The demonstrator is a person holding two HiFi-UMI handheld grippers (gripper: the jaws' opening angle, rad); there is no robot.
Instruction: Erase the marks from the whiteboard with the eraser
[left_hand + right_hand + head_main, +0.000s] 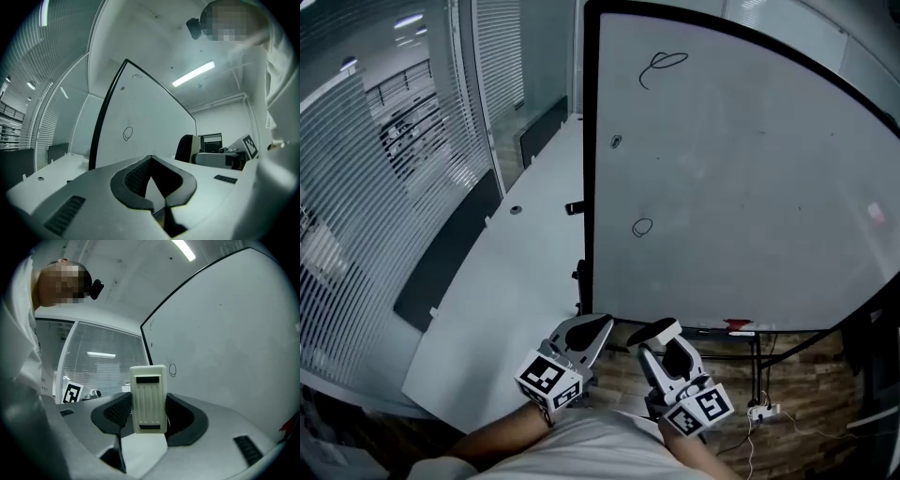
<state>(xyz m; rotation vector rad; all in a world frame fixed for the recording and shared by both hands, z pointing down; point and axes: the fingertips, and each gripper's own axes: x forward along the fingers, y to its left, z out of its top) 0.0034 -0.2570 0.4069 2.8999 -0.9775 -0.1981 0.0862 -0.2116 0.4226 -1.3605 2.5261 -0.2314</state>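
The whiteboard [741,187] stands upright ahead of me in a black frame. It bears a looped scribble [662,66] near the top, a small dot mark [616,142] and a small circle [642,227] lower down. My right gripper [661,336] is shut on the white ribbed eraser [149,398], held below the board and apart from it. The eraser's end [654,331] shows between the jaws in the head view. Beside it, my left gripper [596,325] is shut with nothing in it. The circle [127,134] also shows in the left gripper view.
A long white table [506,281] runs along the left, beside a glass wall with blinds [384,169]. A red item [738,324] lies on the board's tray. A power strip [761,411] with cables sits on the wooden floor at the right.
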